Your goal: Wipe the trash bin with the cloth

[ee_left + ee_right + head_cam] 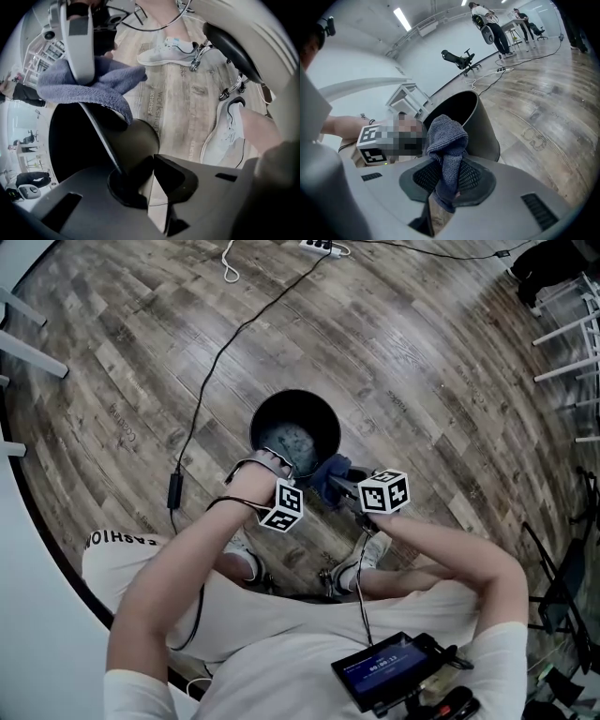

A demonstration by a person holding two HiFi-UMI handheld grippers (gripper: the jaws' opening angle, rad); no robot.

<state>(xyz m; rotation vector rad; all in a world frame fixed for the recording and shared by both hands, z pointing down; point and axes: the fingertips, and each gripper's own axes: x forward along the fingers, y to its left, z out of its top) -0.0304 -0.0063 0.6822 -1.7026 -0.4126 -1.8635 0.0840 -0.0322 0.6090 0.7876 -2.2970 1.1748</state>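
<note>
Cloth (446,137) nubby blue, bin (485,132) round, dark

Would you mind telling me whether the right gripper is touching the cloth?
Touching: the right gripper view shows the right gripper pinching the cloth between its jaws.

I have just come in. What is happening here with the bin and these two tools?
A seated person holds a gripper in each hand above a black trash bin on the wooden floor. The left gripper has its fingers closed on the bin's rim. The right gripper grips a blue-grey cloth close to that rim; whether the cloth touches the bin, I cannot tell.
</note>
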